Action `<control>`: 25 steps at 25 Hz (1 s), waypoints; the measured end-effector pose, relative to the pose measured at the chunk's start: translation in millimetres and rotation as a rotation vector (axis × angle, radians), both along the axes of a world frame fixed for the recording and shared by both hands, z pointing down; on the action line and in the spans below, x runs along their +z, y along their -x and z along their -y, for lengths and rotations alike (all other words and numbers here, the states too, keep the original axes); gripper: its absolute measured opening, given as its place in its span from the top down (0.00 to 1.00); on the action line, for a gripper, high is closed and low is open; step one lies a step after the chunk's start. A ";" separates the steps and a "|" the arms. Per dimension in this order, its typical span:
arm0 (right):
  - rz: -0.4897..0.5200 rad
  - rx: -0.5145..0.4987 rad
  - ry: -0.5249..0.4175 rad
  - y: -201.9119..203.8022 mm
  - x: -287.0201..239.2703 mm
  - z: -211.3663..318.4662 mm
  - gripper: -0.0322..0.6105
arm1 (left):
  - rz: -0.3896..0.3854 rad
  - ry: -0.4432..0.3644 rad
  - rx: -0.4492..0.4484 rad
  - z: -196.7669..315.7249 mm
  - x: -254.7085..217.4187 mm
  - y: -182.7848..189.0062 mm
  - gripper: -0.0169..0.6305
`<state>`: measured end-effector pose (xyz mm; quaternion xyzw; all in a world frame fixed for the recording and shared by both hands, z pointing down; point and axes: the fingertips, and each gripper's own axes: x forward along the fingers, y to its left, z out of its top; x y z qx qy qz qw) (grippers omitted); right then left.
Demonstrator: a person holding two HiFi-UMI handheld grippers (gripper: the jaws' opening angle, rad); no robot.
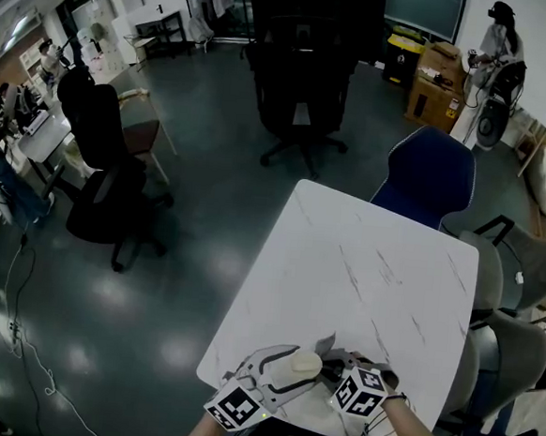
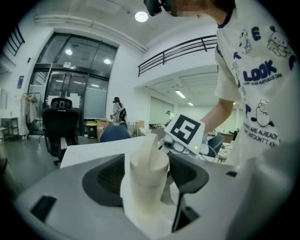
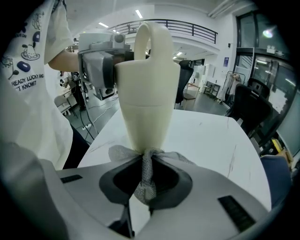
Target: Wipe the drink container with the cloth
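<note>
Two hand-held tools meet at 6 o'clock on a white marbled tabletop (image 1: 363, 266), and the frame's lower edge cuts off the person's forearms. From the head view the jaws and cloth are too small to make out.

In the left gripper view, the left tool (image 2: 147, 180) is clamped on a cream drink container (image 2: 144, 185). The tool's grey body hides the container's lower part. A marker cube (image 2: 185, 131) on the other tool shows just behind it at 1 o'clock.

In the right gripper view, the right tool (image 3: 145, 180) pinches a grey mesh cloth (image 3: 123, 152), bunched against the narrow end of the container. That end is covered by the cloth, and a looped handle arches at 12 o'clock. Whether the container touches the tabletop cannot be told.

Around the tabletop there is a blue chair (image 1: 427, 173) at 12 o'clock and grey chairs (image 1: 523, 270) at 3 o'clock. A black office chair (image 1: 106, 180) stands at 9 o'clock, and cardboard boxes (image 1: 434, 84) sit beside another person (image 1: 499, 42) at 1 o'clock.

The white shirt (image 2: 262, 93) reads "LOOK" in blue. The smaller lines are partly cut off, though "READY LUCKY AND" is legible.
</note>
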<state>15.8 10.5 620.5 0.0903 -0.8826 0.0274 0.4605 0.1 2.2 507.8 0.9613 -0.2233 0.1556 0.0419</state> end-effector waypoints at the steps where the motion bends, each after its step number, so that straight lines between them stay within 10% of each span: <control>1: 0.000 0.001 0.000 -0.4 -0.1 -0.2 0.86 | 0.005 -0.003 -0.038 0.1 0.0 0.7 0.55; 15: -0.002 0.025 0.002 0.9 7.9 -1.1 0.86 | -0.001 0.028 -0.390 3.1 4.1 1.0 0.55; 25: -0.003 0.058 0.017 0.6 20.7 -1.7 0.86 | 0.018 0.014 -0.463 3.6 4.5 0.8 0.55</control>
